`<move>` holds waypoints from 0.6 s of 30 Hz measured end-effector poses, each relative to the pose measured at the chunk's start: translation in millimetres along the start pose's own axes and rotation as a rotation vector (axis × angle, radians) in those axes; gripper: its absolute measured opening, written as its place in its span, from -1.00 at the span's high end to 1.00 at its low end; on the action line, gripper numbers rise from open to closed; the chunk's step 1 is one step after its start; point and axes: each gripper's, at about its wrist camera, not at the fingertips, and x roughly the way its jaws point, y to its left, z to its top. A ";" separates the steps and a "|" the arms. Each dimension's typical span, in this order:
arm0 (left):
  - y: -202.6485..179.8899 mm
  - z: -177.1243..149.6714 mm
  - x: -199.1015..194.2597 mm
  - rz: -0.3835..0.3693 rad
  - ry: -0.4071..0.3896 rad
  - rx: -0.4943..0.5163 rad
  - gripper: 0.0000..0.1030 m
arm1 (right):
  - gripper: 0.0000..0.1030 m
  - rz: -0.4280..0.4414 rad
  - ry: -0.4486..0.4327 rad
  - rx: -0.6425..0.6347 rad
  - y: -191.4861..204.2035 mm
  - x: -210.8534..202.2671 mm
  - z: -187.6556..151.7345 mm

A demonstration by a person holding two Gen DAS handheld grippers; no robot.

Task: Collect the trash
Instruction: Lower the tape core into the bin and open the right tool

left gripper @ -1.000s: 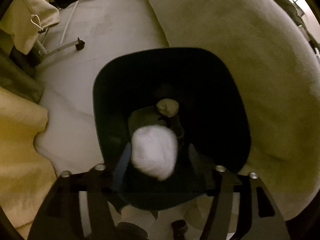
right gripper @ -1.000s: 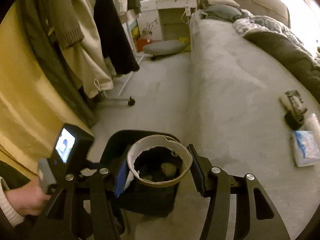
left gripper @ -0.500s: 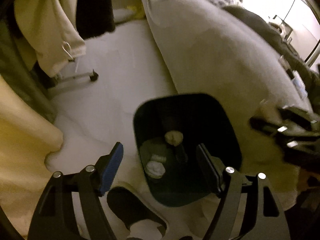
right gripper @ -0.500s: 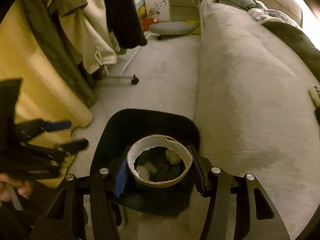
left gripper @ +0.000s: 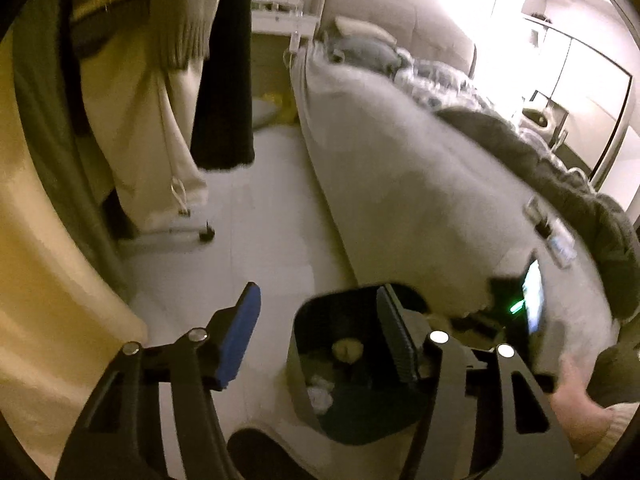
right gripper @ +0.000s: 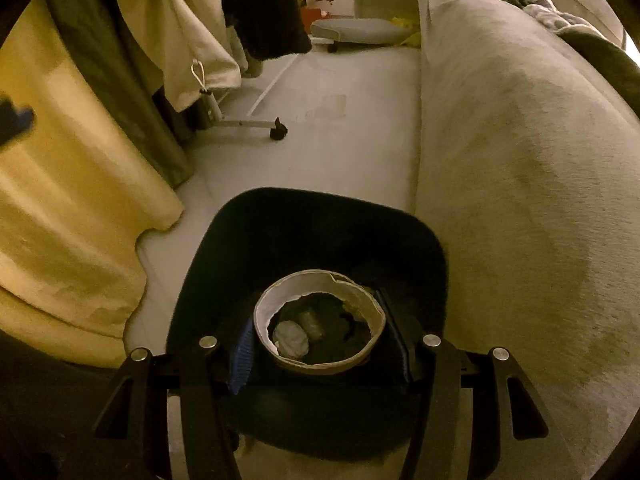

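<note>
A black trash bin (right gripper: 320, 232) stands on the floor beside the bed; it also shows in the left wrist view (left gripper: 304, 340). My right gripper (right gripper: 322, 344) is shut on a torn paper cup (right gripper: 320, 364) with no bottom, held right over the bin's mouth. Through the cup I see a crumpled white tissue (right gripper: 291, 338) in the bin. My left gripper (left gripper: 320, 344) is open and empty, raised above the bin's left side. White tissue (left gripper: 320, 394) and a small yellowish lump (left gripper: 347, 350) lie inside the bin.
The bed (right gripper: 520, 160) runs along the right, with small items (left gripper: 556, 236) on it. Hanging clothes (right gripper: 180, 20) and a yellow curtain (right gripper: 60, 220) stand at left. A rack's wheeled foot (right gripper: 278, 130) rests on the floor. My shoe (left gripper: 264, 456) is at the bottom.
My left gripper let go of the white tissue, which fell into the bin, then rose and tilted up. My right gripper moved the paper cup over the bin.
</note>
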 end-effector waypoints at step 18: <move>-37.4 39.2 -48.5 -0.052 -0.189 0.078 -0.03 | -0.17 -0.002 0.095 -0.086 12.0 42.4 -4.8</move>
